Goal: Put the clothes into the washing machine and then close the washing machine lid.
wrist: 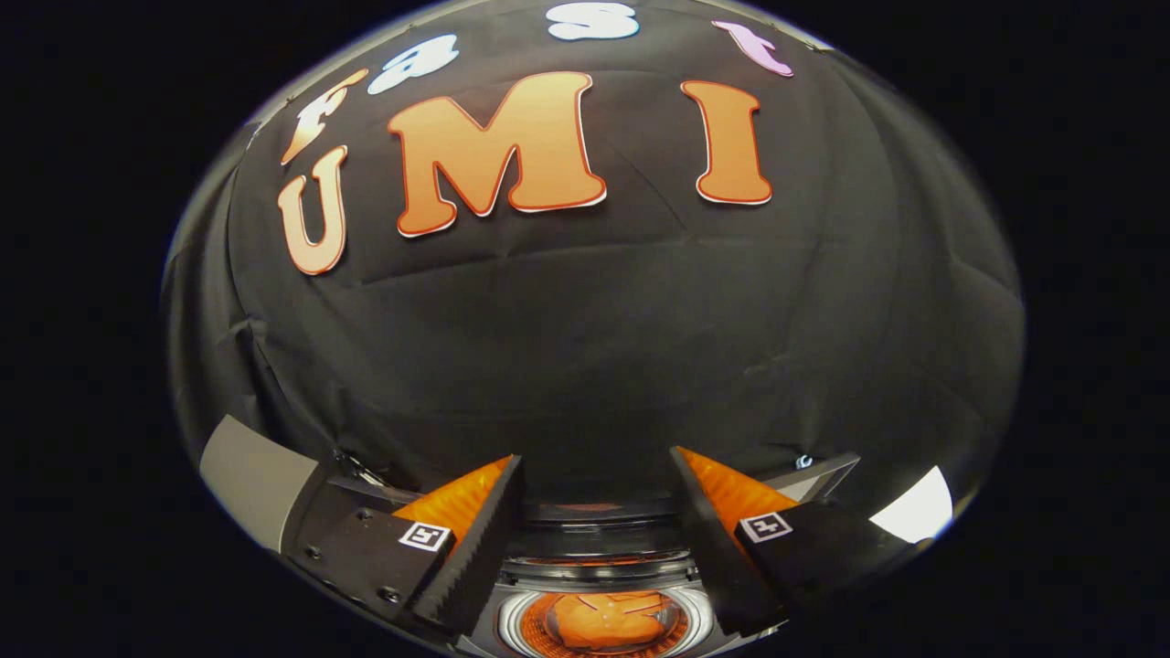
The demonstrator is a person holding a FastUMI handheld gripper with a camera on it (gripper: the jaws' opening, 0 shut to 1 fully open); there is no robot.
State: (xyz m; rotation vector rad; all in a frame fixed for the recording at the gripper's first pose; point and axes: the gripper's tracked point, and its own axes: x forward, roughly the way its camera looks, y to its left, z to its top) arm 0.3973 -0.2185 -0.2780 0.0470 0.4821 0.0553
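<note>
My gripper (596, 461) is open, its two fingers spread wide with nothing between them. Below and between the fingers I see the washing machine (594, 559) from above, its round drum opening ringed in metal. An orange cloth (605, 620) lies inside the drum. The machine's lid (818, 475) seems to stand up at the back, seen as a thin pane behind the right finger; I cannot tell its exact pose. The fingers are held above the drum, apart from the cloth.
The black cloth wall (594, 347) of the booth rises straight ahead, close behind the machine. A grey panel (251, 475) stands at the left of the machine and a white surface (919, 507) shows at the right.
</note>
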